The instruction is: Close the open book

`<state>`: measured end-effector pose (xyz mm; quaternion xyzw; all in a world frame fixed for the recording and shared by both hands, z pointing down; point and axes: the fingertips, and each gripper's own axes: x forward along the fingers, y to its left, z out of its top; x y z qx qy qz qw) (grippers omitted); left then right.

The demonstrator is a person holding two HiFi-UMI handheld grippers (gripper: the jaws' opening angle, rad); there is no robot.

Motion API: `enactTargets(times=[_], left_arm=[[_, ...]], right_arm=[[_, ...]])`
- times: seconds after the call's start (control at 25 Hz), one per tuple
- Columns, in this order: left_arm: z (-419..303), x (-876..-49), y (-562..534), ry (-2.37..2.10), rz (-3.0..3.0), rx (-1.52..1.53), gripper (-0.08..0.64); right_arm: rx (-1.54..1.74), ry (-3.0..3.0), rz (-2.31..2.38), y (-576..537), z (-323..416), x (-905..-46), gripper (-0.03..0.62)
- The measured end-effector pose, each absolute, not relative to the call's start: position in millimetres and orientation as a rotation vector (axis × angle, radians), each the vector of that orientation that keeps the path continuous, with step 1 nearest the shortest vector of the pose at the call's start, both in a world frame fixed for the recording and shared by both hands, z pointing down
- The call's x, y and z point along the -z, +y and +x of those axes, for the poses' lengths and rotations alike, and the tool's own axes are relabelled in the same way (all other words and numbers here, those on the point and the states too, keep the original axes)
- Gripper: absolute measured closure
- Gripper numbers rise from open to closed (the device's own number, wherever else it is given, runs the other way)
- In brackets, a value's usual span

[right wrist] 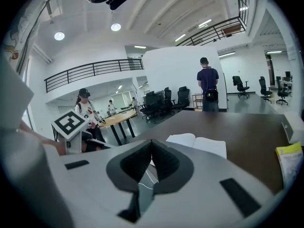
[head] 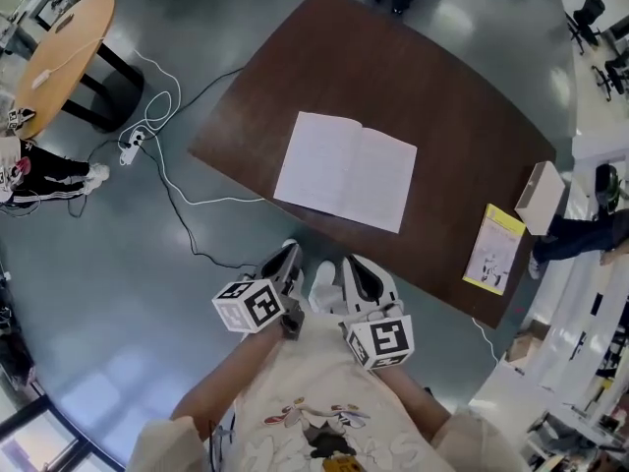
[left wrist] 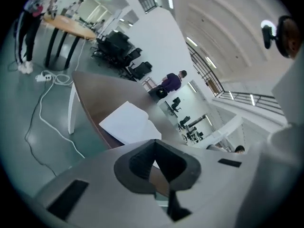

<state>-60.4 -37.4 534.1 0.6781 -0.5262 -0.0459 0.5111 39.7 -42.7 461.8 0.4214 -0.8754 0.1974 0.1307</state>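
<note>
The open book point(head: 346, 170) lies flat with white pages up in the middle of the dark brown table point(head: 442, 96). Both grippers hover side by side over the floor, short of the table's near edge and apart from the book. My left gripper point(head: 286, 261) is shut with nothing in it, its marker cube toward me. My right gripper point(head: 358, 269) is also shut and empty. In the left gripper view the closed jaws point(left wrist: 153, 142) point at the book point(left wrist: 127, 122) on the table corner. Ahead of the right gripper point(right wrist: 151, 142) the book point(right wrist: 202, 145) shows just past its closed jaws.
A yellow booklet point(head: 494, 249) and a white box point(head: 541, 197) sit at the table's right end. A white cable with a power strip point(head: 133, 146) trails on the floor at left, near a round wooden table point(head: 64, 52). A person point(right wrist: 207, 87) stands beyond the table.
</note>
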Motion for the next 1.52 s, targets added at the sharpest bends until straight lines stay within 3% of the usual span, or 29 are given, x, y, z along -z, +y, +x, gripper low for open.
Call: enactTargets(times=[0.4, 0.72, 1.28, 1.52], left_arm=[[-66, -618, -87, -1.097, 1.280, 0.392, 0.551], [-80, -664, -113, -1.078, 1.108, 0.489, 0.488], [-92, -720, -129, -1.058, 0.904, 0.448, 0.489], [-95, -719, -127, -1.083, 0.936, 0.446, 0.548]], right_arm=[[-0.617, -2.493, 1.269, -66, 23, -472, 0.586], [-0.602, -2.467, 1.293, -78, 15, -477, 0.586], [-0.633, -2.398, 1.316, -86, 27, -493, 0.586], [-0.652, -2.375, 1.323, -82, 34, -501, 0.586]])
